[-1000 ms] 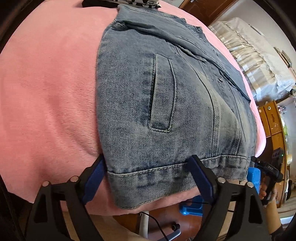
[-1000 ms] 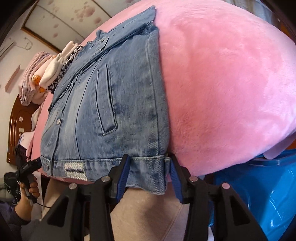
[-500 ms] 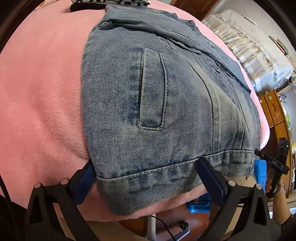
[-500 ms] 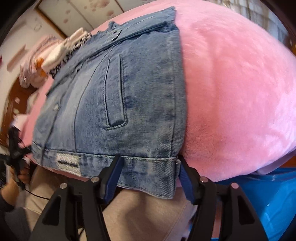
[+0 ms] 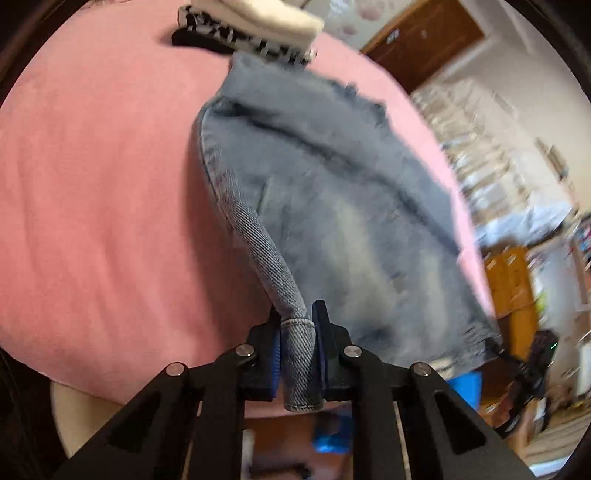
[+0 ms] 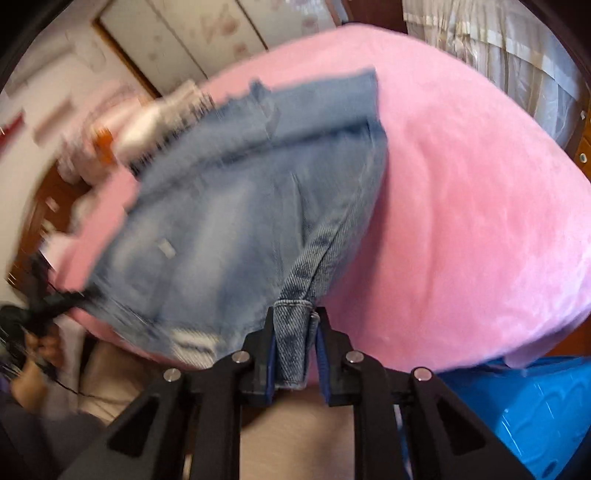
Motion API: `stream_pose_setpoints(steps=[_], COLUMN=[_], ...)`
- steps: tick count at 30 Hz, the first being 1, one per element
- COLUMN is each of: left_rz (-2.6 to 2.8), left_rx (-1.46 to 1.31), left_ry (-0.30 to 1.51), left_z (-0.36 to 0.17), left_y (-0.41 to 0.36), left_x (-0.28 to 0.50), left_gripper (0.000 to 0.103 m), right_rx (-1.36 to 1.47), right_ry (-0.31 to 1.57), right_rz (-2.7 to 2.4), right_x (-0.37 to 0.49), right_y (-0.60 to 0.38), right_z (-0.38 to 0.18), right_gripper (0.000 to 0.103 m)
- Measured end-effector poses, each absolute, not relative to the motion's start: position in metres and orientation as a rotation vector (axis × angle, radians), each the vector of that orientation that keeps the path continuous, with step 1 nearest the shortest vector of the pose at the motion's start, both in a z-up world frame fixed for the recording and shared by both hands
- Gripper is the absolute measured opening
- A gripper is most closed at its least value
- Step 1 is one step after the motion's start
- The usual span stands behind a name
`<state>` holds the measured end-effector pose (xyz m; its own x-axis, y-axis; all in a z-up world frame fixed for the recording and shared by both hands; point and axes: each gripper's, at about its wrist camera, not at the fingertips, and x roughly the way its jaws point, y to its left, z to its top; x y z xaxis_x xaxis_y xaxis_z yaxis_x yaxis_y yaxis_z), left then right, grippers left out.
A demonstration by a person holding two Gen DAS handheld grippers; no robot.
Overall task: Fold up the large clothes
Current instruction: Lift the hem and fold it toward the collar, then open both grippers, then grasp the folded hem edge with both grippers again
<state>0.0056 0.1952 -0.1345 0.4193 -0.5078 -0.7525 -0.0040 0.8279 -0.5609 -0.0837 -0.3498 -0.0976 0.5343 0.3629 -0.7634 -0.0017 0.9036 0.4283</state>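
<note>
The left tool [image 5: 297, 345] is closing, its pads pinched on the bottom hem of the denim jacket [image 5: 332, 206] at lower centre of its frame. The right tool [image 6: 295, 349] is likewise closing, clamped on the hem at the other corner. The jacket slopes from both tools up across the pink bed [image 5: 92, 184], towards folded clothes [image 5: 251, 26] at the top.

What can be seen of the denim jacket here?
The jacket is faded blue denim with stitched seams, a hem band and a frayed far edge. It lies partly folded on the pink blanket, its far end by a stack of folded clothes. The near hem is raised at both corners: the left tool and right tool are closing, each with a bunched hem corner between its pads. Motion blur hides finer details.
</note>
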Motion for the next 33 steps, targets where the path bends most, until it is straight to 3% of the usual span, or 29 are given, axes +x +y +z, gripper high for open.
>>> stream_pose_setpoints(steps=[9, 14, 17, 19, 21, 25, 33], left_rz=[-0.290, -0.191, -0.139, -0.091, -0.057, -0.055, -0.166], left_rx=[-0.783, -0.829, -0.857, -0.837, -0.809, -0.747, -0.354], left_ry=[0.903, 0.882, 0.953, 1.006, 1.033, 1.061, 1.143], left_z=[-0.066, -0.055, -0.071, -0.087, -0.100, -0.117, -0.143], left_y=[0.221, 0.237, 0.240, 0.243, 0.245, 0.241, 0.195], left_x=[0.083, 0.153, 0.201, 0.227, 0.242, 0.259, 0.271], left_gripper=[0.012, 0.013, 0.020, 0.036, 0.064, 0.066, 0.066], right_rx=[0.648, 0.761, 0.774, 0.756, 0.724, 0.641, 0.326], right_ry=[0.821, 0.798, 0.866, 0.934, 0.968, 0.997, 1.087], right_rz=[0.274, 0.178, 0.105, 0.042, 0.016, 0.024, 0.084], right_x=[0.014, 0.100, 0.142, 0.164, 0.178, 0.185, 0.201], right_y=[-0.361, -0.379, -0.388, -0.393, -0.395, -0.394, -0.364], right_z=[-0.031, -0.025, -0.042, -0.059, -0.072, -0.091, -0.127], right_gripper=[0.017, 0.017, 0.028, 0.041, 0.049, 0.050, 0.052])
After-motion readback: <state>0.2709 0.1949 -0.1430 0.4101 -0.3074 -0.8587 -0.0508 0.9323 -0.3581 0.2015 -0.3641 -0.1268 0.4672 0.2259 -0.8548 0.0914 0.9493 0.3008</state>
